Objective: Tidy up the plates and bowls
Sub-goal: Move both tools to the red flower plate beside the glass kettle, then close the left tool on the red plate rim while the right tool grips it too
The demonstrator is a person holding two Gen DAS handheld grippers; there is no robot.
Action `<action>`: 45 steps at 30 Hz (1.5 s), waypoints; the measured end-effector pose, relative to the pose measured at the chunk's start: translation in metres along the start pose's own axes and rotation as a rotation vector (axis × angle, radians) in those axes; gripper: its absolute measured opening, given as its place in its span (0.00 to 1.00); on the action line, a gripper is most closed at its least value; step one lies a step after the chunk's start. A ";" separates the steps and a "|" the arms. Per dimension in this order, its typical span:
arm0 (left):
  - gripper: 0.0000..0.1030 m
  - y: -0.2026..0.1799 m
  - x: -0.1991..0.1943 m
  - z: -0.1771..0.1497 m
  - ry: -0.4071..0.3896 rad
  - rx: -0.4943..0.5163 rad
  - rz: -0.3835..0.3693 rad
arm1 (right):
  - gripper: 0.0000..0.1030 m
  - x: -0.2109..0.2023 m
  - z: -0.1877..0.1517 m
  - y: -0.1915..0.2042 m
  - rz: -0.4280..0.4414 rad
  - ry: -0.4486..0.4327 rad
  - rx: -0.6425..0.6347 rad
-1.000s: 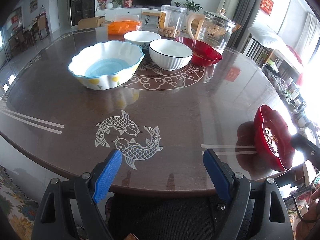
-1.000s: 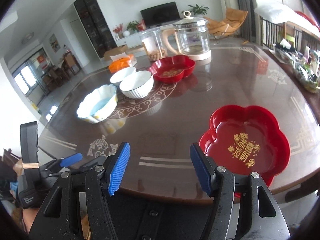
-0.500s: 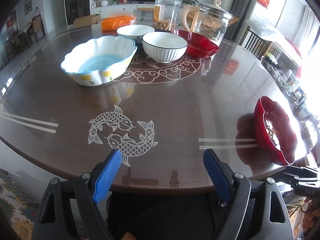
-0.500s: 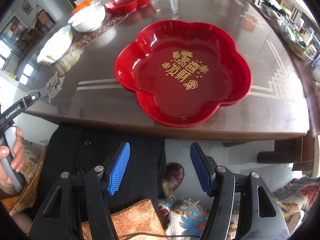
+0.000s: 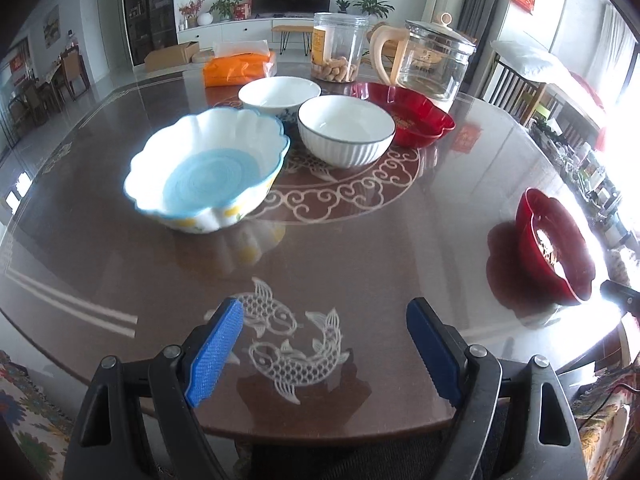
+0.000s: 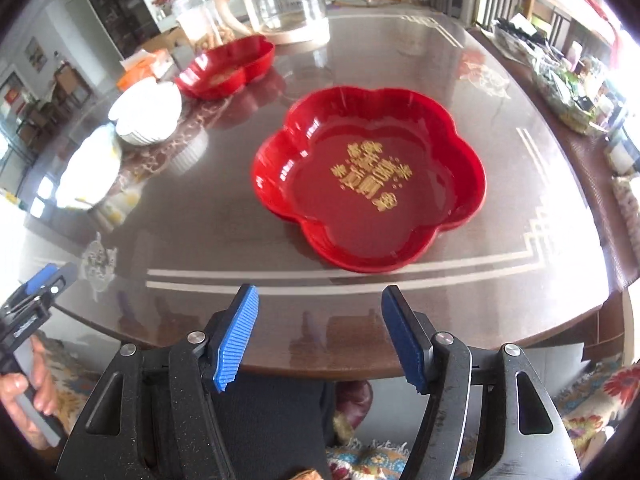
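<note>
Fingers of the right gripper (image 6: 318, 334) are spread wide and empty, hovering at the table's (image 6: 248, 236) near edge, just short of the red flower-shaped plate (image 6: 368, 178). Across from it, the left gripper (image 5: 322, 346) is likewise spread and holding nothing, above the fish inlay. A second red plate (image 5: 416, 120) sits further back beside two white bowls (image 5: 346, 130) and a scalloped blue bowl (image 5: 208, 170). Taking the near plate well probably means straddling one lobe of its rim, pinching firmly, then lifting level so the glossy plastic does not slip.
</note>
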State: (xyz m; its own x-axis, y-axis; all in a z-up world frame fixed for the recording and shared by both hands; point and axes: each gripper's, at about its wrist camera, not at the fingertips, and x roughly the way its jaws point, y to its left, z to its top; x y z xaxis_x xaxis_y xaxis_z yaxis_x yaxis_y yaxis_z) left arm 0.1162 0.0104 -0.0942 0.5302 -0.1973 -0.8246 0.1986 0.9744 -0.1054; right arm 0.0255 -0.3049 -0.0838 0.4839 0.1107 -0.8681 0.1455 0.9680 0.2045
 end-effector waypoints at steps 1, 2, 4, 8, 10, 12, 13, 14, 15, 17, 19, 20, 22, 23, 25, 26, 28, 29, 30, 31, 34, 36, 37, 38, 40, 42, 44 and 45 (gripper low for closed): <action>0.81 -0.001 -0.001 0.016 -0.009 0.013 -0.021 | 0.66 -0.005 0.011 0.007 0.045 -0.027 0.014; 0.81 -0.002 -0.002 0.034 -0.020 0.026 -0.050 | 0.66 -0.008 0.022 0.014 0.100 -0.055 0.029; 0.81 -0.005 0.002 0.070 -0.021 0.058 -0.086 | 0.68 -0.008 0.046 0.030 0.207 -0.094 0.061; 0.81 -0.008 0.033 0.141 0.002 0.103 -0.070 | 0.69 0.021 0.094 0.057 0.354 -0.112 0.146; 0.81 -0.005 0.060 0.176 0.050 0.083 -0.069 | 0.69 0.040 0.119 0.057 0.351 -0.124 0.199; 0.81 0.001 0.087 0.206 0.092 0.028 -0.084 | 0.69 0.059 0.143 0.047 0.315 -0.129 0.297; 0.81 0.003 0.098 0.219 0.098 -0.005 -0.089 | 0.69 0.069 0.153 0.038 0.299 -0.120 0.352; 0.81 0.003 0.111 0.232 0.105 -0.026 -0.091 | 0.70 0.079 0.164 0.030 0.293 -0.103 0.399; 0.81 0.001 0.124 0.244 0.113 -0.040 -0.088 | 0.70 0.089 0.175 0.023 0.292 -0.084 0.438; 0.81 -0.008 0.150 0.264 0.135 -0.040 -0.078 | 0.70 0.111 0.196 0.013 0.289 -0.046 0.475; 0.81 -0.017 0.174 0.279 0.156 -0.023 -0.057 | 0.70 0.130 0.211 0.007 0.256 -0.018 0.478; 0.81 -0.021 0.186 0.285 0.170 -0.020 -0.042 | 0.70 0.138 0.217 0.006 0.241 -0.017 0.475; 0.81 -0.029 0.206 0.294 0.184 -0.018 -0.023 | 0.70 0.155 0.225 0.006 0.201 0.009 0.455; 0.80 -0.034 0.214 0.297 0.193 -0.009 -0.012 | 0.68 0.163 0.227 0.006 0.200 0.019 0.460; 0.73 -0.045 0.233 0.301 0.215 0.028 0.012 | 0.67 0.175 0.226 0.011 0.221 0.042 0.462; 0.70 -0.050 0.243 0.303 0.230 0.056 0.024 | 0.62 0.180 0.225 0.016 0.233 0.049 0.450; 0.60 -0.059 0.261 0.305 0.255 0.106 0.049 | 0.56 0.191 0.225 0.026 0.233 0.063 0.415; 0.59 -0.061 0.267 0.305 0.264 0.119 0.060 | 0.54 0.195 0.225 0.029 0.222 0.063 0.415; 0.57 -0.063 0.273 0.305 0.272 0.125 0.069 | 0.54 0.199 0.225 0.030 0.208 0.069 0.422; 0.52 -0.063 0.278 0.304 0.278 0.124 0.075 | 0.54 0.204 0.225 0.030 0.201 0.079 0.433; 0.29 -0.061 0.290 0.304 0.313 0.110 0.057 | 0.50 0.215 0.219 0.039 0.210 0.116 0.421; 0.20 -0.058 0.292 0.305 0.315 0.080 0.005 | 0.37 0.213 0.214 0.045 0.194 0.105 0.387; 0.17 -0.057 0.292 0.305 0.316 0.075 -0.008 | 0.26 0.212 0.213 0.047 0.192 0.090 0.378; 0.16 -0.058 0.290 0.305 0.316 0.074 -0.013 | 0.18 0.211 0.213 0.048 0.199 0.077 0.375; 0.14 -0.059 0.284 0.304 0.303 0.085 -0.013 | 0.14 0.210 0.215 0.047 0.185 0.067 0.376; 0.13 -0.059 0.272 0.302 0.296 0.084 -0.039 | 0.13 0.205 0.217 0.042 0.192 0.055 0.374; 0.13 -0.058 0.257 0.302 0.289 0.065 -0.085 | 0.12 0.196 0.222 0.036 0.195 0.033 0.366; 0.13 -0.059 0.246 0.302 0.282 0.058 -0.108 | 0.12 0.187 0.222 0.031 0.199 0.020 0.364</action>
State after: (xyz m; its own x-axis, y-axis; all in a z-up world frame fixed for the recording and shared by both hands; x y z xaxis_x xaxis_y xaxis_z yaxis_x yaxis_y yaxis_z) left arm 0.4840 -0.1286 -0.1234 0.2556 -0.2534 -0.9330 0.2920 0.9402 -0.1753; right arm 0.3119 -0.3045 -0.1398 0.5170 0.2959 -0.8032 0.3480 0.7847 0.5130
